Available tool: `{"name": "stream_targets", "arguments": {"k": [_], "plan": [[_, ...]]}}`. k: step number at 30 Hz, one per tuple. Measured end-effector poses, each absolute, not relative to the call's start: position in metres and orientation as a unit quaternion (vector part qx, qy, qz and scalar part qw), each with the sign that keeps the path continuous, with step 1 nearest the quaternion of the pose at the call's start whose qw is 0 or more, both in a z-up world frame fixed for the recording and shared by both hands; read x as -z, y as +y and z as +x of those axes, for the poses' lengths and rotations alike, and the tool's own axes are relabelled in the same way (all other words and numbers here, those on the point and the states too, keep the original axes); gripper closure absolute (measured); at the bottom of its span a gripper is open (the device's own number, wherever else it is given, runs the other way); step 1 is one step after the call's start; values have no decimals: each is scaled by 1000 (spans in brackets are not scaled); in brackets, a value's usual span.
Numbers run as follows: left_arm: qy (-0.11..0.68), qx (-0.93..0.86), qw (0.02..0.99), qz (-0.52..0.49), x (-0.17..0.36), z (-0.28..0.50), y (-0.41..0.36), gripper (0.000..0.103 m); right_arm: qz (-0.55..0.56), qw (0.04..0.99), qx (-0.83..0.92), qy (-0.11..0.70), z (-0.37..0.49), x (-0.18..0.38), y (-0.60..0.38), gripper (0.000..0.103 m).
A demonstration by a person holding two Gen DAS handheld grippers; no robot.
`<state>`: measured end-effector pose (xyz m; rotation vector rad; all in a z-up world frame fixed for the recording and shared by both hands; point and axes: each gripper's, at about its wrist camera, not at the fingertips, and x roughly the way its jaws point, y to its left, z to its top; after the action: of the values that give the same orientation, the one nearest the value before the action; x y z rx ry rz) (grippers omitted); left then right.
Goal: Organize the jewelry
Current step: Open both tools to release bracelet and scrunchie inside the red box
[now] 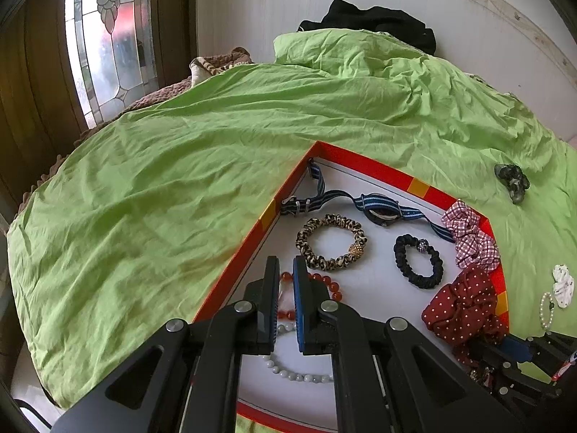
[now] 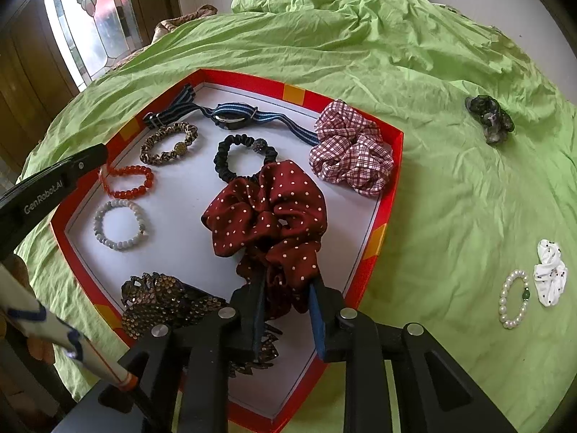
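A red-rimmed box (image 2: 393, 176) with a white floor lies on the green sheet. My right gripper (image 2: 286, 283) is shut on a dark red dotted scrunchie (image 2: 267, 209) over the box; the scrunchie also shows in the left wrist view (image 1: 461, 303). My left gripper (image 1: 286, 265) hovers over the box's left part, jaws a narrow gap apart and empty, above a red bead bracelet (image 1: 324, 283). In the box lie a striped watch (image 2: 230, 117), leopard scrunchie (image 2: 167, 142), black scrunchie (image 2: 234, 155), grey bead bracelet (image 2: 120, 223), checked scrunchie (image 2: 349, 151) and a sequinned piece (image 2: 166, 306).
On the green sheet (image 2: 450, 187) right of the box lie a pearl bracelet (image 2: 514, 297), a white dotted scrunchie (image 2: 550, 276) and a dark hair claw (image 2: 490, 117). A stained-glass door (image 1: 104, 36) stands at the far left. Black clothing (image 1: 375, 21) lies at the far wall.
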<state>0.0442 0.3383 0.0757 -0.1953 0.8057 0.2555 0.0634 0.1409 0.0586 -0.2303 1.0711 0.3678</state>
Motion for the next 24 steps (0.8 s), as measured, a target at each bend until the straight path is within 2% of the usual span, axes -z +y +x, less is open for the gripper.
{"name": "stream_targets", "arguments": {"k": [3,5,7,13,15,17,24], "plan": [[387,-124,909,-95,-77,43,338,92,-105,839,-173,505,63,-60,139,69],[385,-126,910,-93,-77,43,336,75,-101,840,-174,504,62,-62,137,66],[379,-130,912,-88,-78,42,335,69,-98,841,-173,503,62,-63,136,64],[370,-135,917,-64,-81,40,328,68,-92,843,-173,502,59,-67,133,62],[369,-136,917,-58,-81,40,325,66,-88,843,-173,501,58,-69,131,60],[367,-139,918,-55,-81,40,324,59,-82,845,-173,499,57,-72,128,53],[368,-143,917,-49,-81,39,324,59,-62,853,-165,491,53,-81,114,48]]}}
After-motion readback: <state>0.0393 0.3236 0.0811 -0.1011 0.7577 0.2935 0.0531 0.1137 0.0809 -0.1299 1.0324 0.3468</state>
